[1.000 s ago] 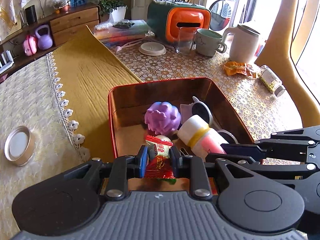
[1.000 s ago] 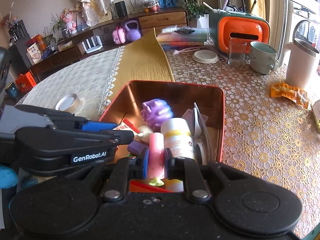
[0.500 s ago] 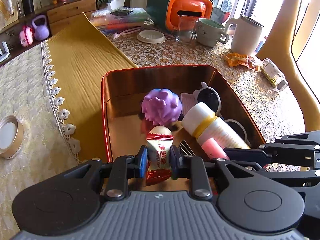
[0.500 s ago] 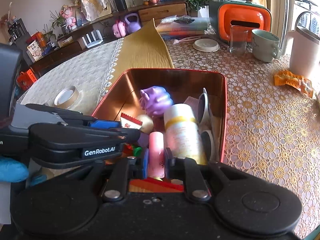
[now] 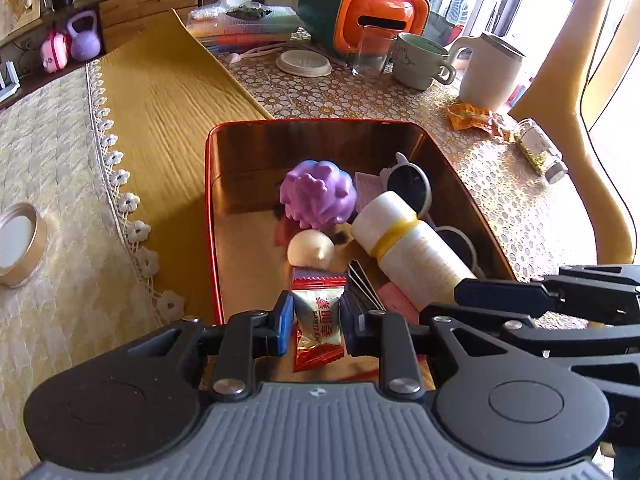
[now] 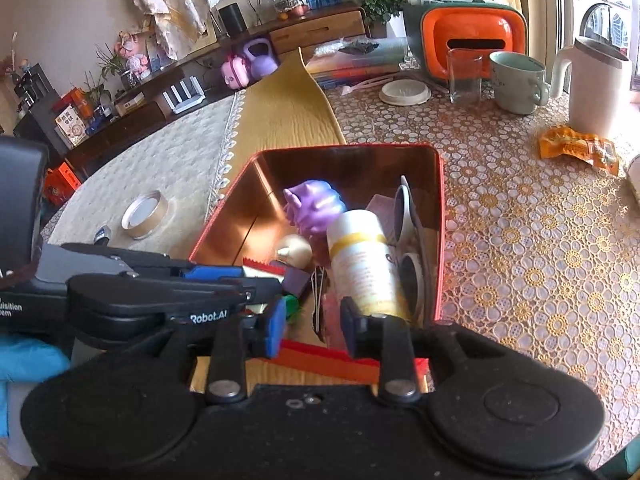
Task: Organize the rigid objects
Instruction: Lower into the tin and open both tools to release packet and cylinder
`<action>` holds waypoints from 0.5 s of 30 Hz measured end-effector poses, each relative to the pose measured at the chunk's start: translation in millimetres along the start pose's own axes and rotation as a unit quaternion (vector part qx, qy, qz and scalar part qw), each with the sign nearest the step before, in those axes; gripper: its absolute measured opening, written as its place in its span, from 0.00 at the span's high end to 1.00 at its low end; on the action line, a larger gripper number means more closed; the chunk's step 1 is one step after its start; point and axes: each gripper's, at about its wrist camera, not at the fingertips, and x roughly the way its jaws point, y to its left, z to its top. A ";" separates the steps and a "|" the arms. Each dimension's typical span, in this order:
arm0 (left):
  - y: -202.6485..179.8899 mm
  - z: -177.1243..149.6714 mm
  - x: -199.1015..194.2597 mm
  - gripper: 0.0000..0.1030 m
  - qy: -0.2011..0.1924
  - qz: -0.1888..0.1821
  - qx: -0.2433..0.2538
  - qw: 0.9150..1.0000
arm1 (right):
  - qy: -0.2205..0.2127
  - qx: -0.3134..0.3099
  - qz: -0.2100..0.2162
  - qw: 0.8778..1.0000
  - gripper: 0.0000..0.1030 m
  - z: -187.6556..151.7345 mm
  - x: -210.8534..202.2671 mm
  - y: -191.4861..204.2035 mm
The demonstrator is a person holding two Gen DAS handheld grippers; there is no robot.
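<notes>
Several items already lie in the red tin (image 5: 440,152): purple toy (image 5: 318,194), white bottle (image 5: 412,252), pink tube (image 5: 394,296). Your right gripper (image 6: 310,326) has just been opening, empty-jawed. Your left gripper (image 5: 316,318) clamps a candy packet (image 5: 318,320) over the tin, unreleased.

Legible: "Robot.AI", first letters hidden, on the left gripper (image 6: 256,300) side. Red characters printed on the candy wrapper (image 5: 319,322), not readable. Nothing else legible.
</notes>
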 end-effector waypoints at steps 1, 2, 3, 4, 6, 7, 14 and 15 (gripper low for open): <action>-0.5 -1.0 -1.4 0.76 0.000 -0.001 0.000 1.000 | -0.002 0.000 -0.001 1.000 0.69 -0.2 -2.2 -0.1; -1.0 -1.7 -2.7 0.74 0.000 -0.001 0.000 1.000 | -0.003 0.002 -0.002 1.000 0.68 -0.6 -4.2 -0.5; -1.5 -2.7 -4.2 0.72 0.000 -0.001 0.000 1.000 | -0.004 0.003 -0.001 1.000 0.67 -0.8 -6.2 -0.7; -1.6 -3.5 -5.9 0.68 -0.001 -0.002 -0.001 1.000 | -0.005 0.004 0.000 1.000 0.67 -1.3 -8.1 -0.7; -2.2 -4.8 -9.5 0.54 -0.004 -0.005 -0.002 1.000 | -0.009 0.007 -0.001 1.000 0.66 -2.1 -12.6 -1.2; -2.7 -5.6 -11.7 0.47 -0.008 -0.002 -0.001 1.000 | -0.011 0.008 -0.001 1.000 0.65 -2.5 -15.1 -1.5; -5.1 -12.1 -31.4 0.42 -0.023 -0.004 0.010 1.000 | -0.020 0.010 0.000 1.000 0.61 -4.9 -30.5 -0.2; -4.7 -13.1 -34.9 0.41 -0.027 -0.002 0.011 1.000 | -0.022 0.008 0.000 1.000 0.61 -5.2 -32.8 1.0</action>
